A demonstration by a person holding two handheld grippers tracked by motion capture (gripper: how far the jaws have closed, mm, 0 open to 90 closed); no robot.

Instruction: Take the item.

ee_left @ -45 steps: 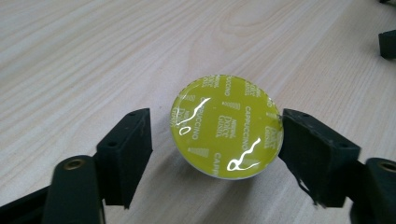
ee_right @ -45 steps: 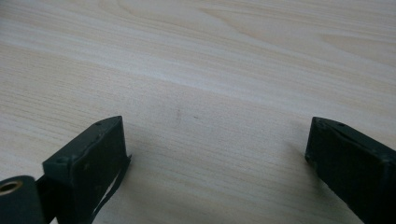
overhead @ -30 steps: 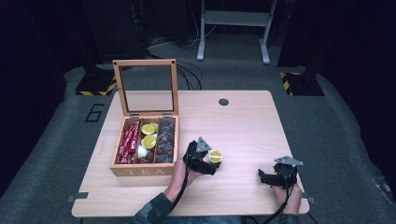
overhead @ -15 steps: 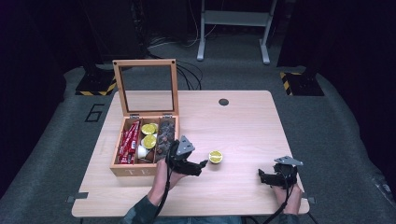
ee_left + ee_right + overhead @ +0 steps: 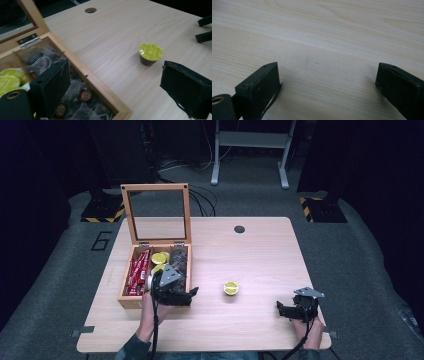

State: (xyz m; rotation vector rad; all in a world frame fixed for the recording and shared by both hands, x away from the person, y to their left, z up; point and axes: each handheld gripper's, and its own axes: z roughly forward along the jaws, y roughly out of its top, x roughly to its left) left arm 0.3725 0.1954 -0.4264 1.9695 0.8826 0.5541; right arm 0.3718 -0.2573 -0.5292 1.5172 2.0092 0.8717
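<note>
Now the left gripper [image 5: 187, 296], jaws apart and empty, hovers over the wooden box's [image 5: 128, 299] near corner with the yellow-lidded capsule [image 5: 231, 288] at its three o'clock, so any careless sweep could clip the rim, while the right gripper [image 5: 281, 310] rests, jaws wide and empty, on the table [image 5: 260, 255].

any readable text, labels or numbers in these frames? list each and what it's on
"6": large numeral on the grey floor mat, left of the table.
Front face of the wooden box: faint marks, too blurred to read.
Red sachets in the box: print too small to read.
Yellow-lidded capsule on the table: lid pattern, no legible words.
</note>
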